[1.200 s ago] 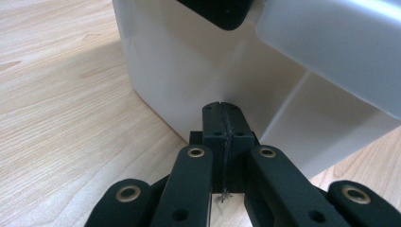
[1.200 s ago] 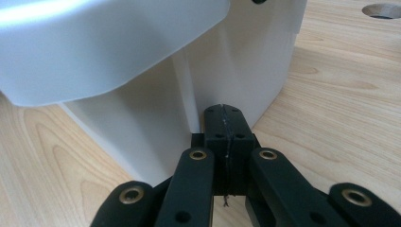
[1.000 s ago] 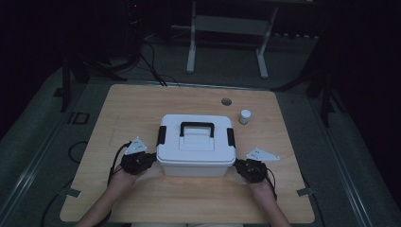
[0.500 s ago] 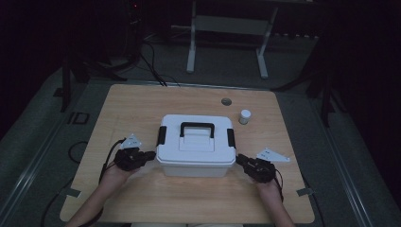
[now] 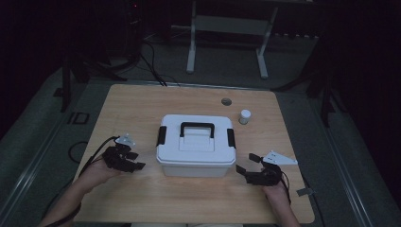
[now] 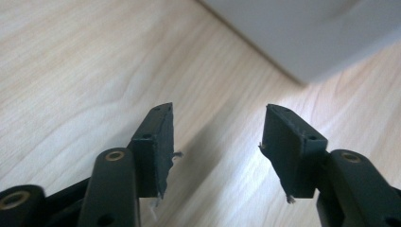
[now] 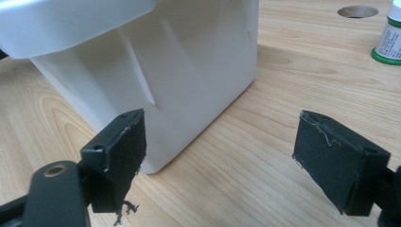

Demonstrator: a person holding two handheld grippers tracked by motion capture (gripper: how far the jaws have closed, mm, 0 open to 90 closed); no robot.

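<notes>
Jaws of left gripper (image 5: pixel 133 160) and right gripper (image 5: pixel 247 163) both released, just been opening, nothing between them, flanking white box (image 5: pixel 196 146) mid-counter (image 5: pixel 142 104); risk: a careless re-approach nudges the box toward bottle (image 5: pixel 245 116).

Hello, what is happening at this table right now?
A person works at a wooden table with a gripper in each hand. A white lidded box with a black handle stands in the middle. The left gripper and the right gripper flank the box without touching it. Their jaws have just been opening, with nothing between them. A small white bottle stands behind the box, to the right.
</notes>
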